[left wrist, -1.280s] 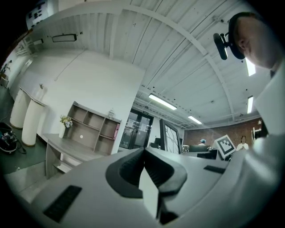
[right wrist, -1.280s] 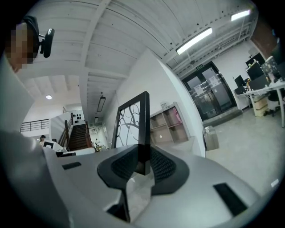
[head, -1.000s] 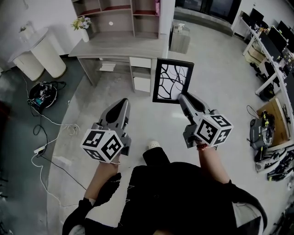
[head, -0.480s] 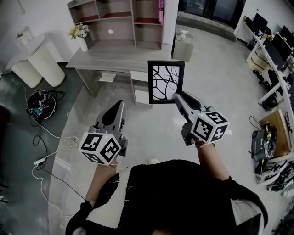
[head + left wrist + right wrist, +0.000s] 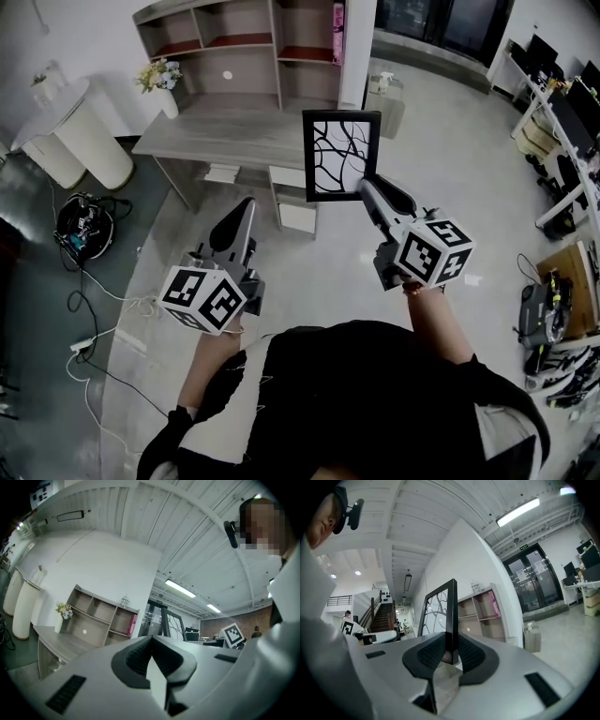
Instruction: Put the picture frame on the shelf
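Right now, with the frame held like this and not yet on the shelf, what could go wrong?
1. The right gripper pinches only one edge of the picture frame, near its lower corner; it may pivot or slip.
2. The left gripper is shut and off the frame, so nothing backs it up.

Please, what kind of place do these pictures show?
Probably an open office or lab: rows of desks with monitors at one side, a wooden desk with a shelf unit, and tall glass doors.
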{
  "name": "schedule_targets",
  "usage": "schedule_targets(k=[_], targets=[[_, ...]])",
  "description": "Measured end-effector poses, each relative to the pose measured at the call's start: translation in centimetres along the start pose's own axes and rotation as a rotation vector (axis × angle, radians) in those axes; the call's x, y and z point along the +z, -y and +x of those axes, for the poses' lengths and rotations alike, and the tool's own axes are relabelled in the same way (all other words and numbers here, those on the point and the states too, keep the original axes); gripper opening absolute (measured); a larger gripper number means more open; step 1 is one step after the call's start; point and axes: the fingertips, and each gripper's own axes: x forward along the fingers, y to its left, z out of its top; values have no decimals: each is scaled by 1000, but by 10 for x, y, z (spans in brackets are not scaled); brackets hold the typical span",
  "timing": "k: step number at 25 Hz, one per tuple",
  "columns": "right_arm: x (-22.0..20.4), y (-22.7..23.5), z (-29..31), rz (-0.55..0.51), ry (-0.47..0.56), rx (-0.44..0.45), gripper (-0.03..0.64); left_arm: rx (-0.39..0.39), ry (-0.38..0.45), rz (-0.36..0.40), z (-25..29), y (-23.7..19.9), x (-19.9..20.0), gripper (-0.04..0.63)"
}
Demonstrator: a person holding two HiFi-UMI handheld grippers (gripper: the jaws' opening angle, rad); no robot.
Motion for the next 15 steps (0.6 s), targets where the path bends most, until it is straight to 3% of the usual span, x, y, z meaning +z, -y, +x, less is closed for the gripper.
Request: schedule_targets(k=[5,9,15], targets=[[-21,19,12,53,-49,-27,86,3,-50,-58,13,-11,-24,11],[-44,30,15,105,-80,-56,86,-6,-78,-61,19,-19,-33,11],[-65,38,30,133,-93,-129,86,-73,-104,-85,34,-44,-46,11]])
